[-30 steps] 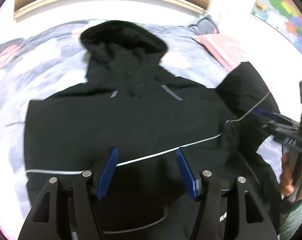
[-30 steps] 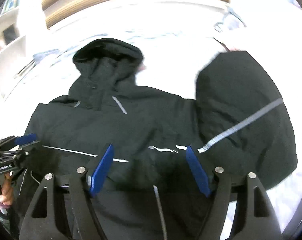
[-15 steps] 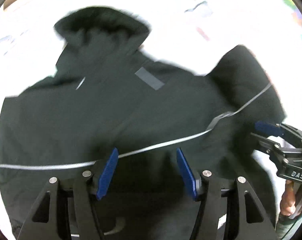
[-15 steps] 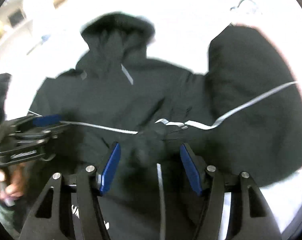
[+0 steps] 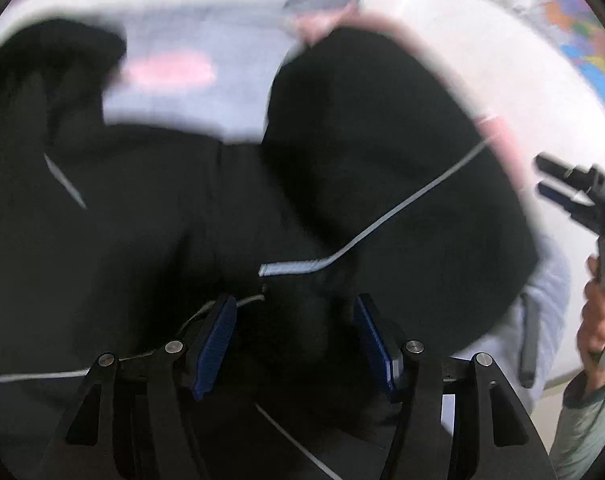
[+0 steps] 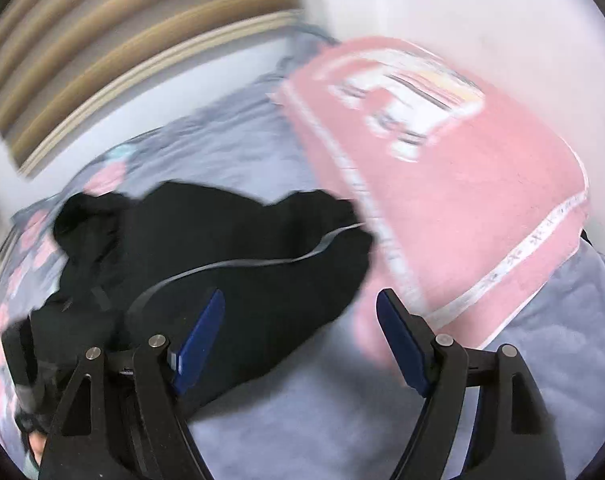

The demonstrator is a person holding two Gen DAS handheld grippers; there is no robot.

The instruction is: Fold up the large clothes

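A black hooded jacket [image 5: 150, 216] with thin white stripes lies spread on the bed, its hood [image 5: 46, 56] at the far left. Its right sleeve [image 5: 382, 140] is folded up beside the body. My left gripper [image 5: 294, 336] is open, low over the jacket near the armpit, with dark cloth between its blue pads. My right gripper [image 6: 300, 336] is open and empty, above the bedspread just right of the sleeve [image 6: 262, 264]. It also shows at the right edge of the left wrist view [image 5: 558, 184]. Both views are motion-blurred.
The bed has a pale blue floral bedspread [image 6: 342, 420]. A pink folded blanket [image 6: 442, 184] lies at the right by the white wall. A wooden headboard [image 6: 102, 60] runs behind. A colourful map [image 5: 558, 20] hangs on the wall.
Both grippers have swung right. The left now looks at the sleeve and armpit. The right has left the jacket body, opened wider, and now faces the sleeve end and pink blanket.
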